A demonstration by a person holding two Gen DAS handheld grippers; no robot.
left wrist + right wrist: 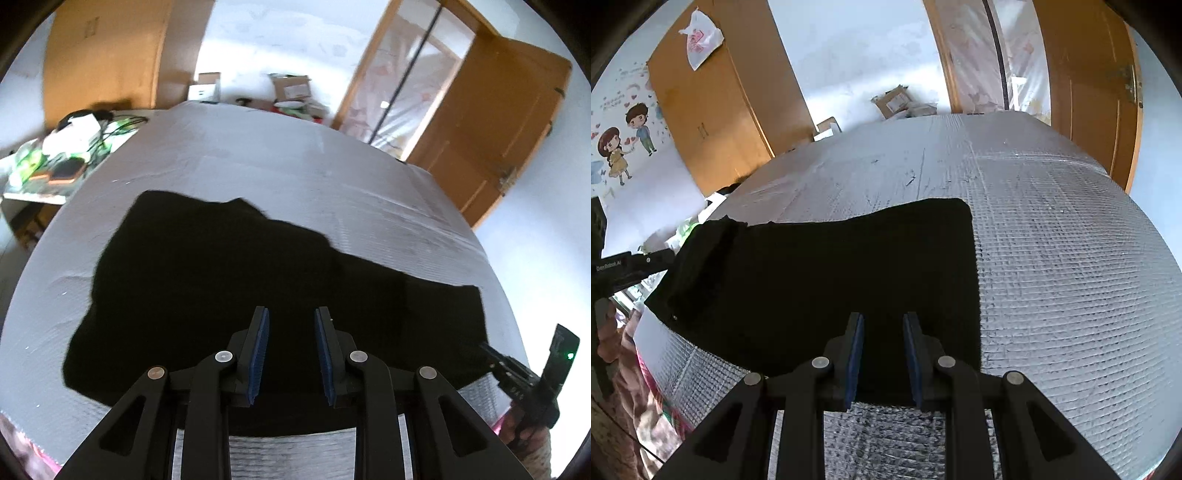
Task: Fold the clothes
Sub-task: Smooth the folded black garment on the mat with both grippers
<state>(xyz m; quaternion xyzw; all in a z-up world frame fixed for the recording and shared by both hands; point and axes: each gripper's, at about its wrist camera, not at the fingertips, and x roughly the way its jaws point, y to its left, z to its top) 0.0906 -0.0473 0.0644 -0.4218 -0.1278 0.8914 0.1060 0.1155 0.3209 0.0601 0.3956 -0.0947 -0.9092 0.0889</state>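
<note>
Black garment [229, 280] lies spread, partly doubled over, on the silver-quilted bed [266, 162], near edge; left hand-held gripper [291, 354] and right hand-held gripper [882, 360] hover above it, jaws parted, gripping nothing, most folding apparently left.

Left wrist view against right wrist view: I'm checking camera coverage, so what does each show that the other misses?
Only the left wrist view shows the cluttered side table and the right tool at the far edge.

Only the right wrist view shows the cartoon wall sticker, the plastic bag hanging on the wardrobe, and the garment's squared far corner.

Both show the black garment lying on the silver quilted cover, cardboard boxes beyond, the wooden door, and a tool with blue pads apart.
</note>
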